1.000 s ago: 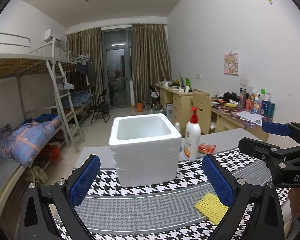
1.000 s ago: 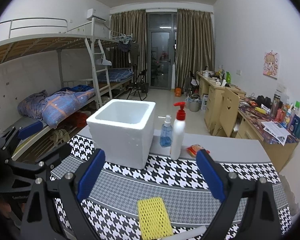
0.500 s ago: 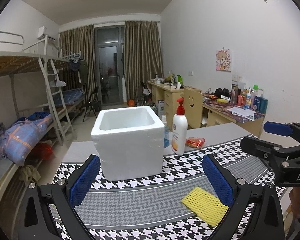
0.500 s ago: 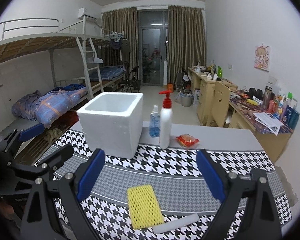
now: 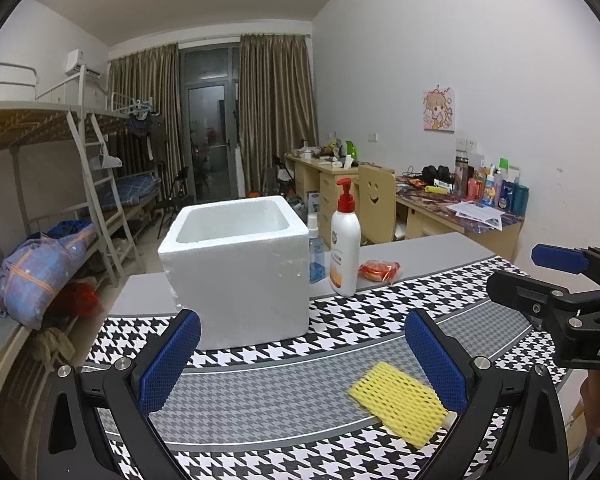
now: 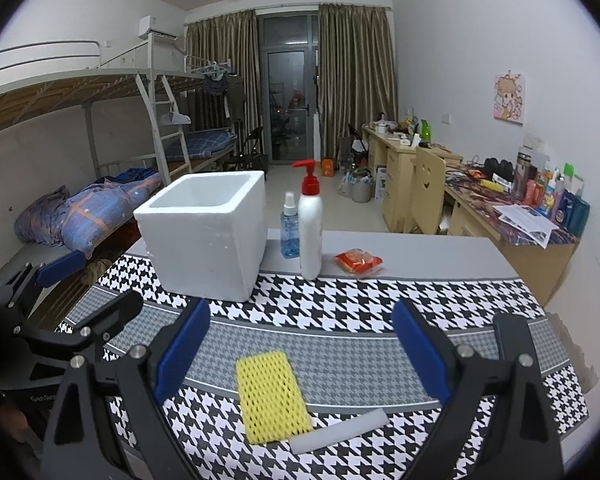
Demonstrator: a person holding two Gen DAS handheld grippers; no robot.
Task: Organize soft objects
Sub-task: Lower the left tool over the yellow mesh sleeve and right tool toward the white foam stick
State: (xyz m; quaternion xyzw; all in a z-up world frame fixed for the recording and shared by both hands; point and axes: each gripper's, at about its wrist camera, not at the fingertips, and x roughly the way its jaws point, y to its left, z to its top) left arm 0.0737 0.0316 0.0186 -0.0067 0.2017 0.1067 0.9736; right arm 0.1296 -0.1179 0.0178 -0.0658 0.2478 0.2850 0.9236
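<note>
A yellow foam net sleeve lies flat on the houndstooth mat near the front edge; it also shows in the left wrist view. A white foam strip lies beside its near end. A white styrofoam box stands open-topped at the back left of the mat, also in the right wrist view. My left gripper is open and empty above the mat. My right gripper is open and empty, hovering over the yellow sleeve.
A white pump bottle, a small blue spray bottle and a red snack packet stand behind the mat on the grey table. Bunk beds are at the left, desks at the right.
Both grippers have drawn back and shifted; the box and bottles look farther off. The white foam strip has come into the right wrist view. Both grippers stay open.
</note>
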